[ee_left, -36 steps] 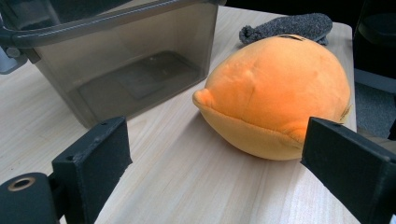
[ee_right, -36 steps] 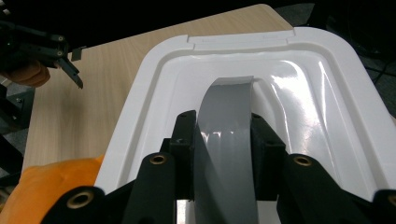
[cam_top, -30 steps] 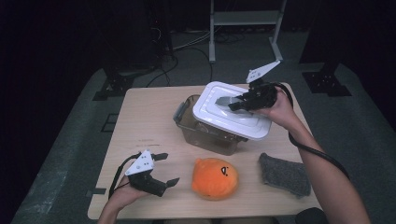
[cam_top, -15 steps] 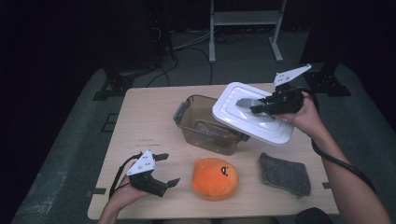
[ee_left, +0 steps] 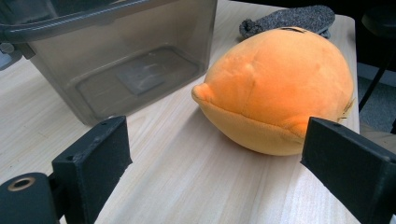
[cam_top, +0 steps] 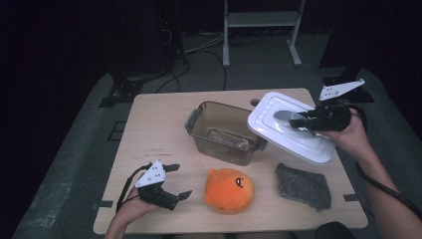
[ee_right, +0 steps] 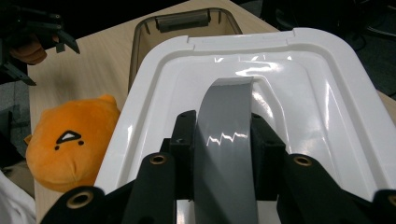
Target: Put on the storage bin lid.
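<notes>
A: Since the earlier frame we see the white lid (cam_top: 291,128) carried right, clear of the one smoky plastic bin (cam_top: 225,132).

B: Left gripper (cam_top: 175,180) rests low, jaws apart beside one orange plush (cam_top: 229,189). Right gripper (cam_top: 297,119), raised, clamps the lid's grey tape handle (ee_right: 226,140) above one knitted grey cloth (cam_top: 303,185).

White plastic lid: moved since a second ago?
Yes. The white plastic lid, held by the right gripper, went right, off the clear brown plastic bin, toward the table's right edge.
</notes>
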Demonstrator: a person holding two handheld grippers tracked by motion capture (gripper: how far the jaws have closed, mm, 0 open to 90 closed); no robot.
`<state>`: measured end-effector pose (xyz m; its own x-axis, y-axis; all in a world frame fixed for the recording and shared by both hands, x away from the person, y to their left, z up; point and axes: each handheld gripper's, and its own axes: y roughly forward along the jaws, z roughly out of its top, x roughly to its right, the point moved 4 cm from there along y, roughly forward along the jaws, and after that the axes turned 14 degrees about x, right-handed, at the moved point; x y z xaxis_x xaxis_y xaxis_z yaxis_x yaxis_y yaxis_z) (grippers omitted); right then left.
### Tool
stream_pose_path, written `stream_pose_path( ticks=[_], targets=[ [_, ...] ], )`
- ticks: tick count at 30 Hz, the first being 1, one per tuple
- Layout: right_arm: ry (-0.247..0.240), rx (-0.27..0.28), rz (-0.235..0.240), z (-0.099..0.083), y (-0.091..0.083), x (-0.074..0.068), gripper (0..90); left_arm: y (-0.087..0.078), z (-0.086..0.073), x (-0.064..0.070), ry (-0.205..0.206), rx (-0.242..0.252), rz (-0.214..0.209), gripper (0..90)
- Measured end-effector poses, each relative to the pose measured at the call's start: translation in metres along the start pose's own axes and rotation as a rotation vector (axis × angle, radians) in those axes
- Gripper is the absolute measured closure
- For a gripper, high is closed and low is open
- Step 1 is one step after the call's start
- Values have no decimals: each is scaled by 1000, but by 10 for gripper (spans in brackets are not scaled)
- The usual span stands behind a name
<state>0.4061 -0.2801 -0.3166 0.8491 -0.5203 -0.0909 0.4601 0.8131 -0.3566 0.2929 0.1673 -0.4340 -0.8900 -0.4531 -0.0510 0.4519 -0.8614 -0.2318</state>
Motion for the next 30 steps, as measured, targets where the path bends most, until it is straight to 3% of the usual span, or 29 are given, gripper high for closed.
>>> stream_pose_path(
  ticks=[16,30],
  targets=[
    [52,10,-52,-40,-43,4,666,1,0,0,-5,3,2,72],
    [106,4,-72,-76,-54,10,665,0,0,-1,-3,-1,1,71]
  ],
)
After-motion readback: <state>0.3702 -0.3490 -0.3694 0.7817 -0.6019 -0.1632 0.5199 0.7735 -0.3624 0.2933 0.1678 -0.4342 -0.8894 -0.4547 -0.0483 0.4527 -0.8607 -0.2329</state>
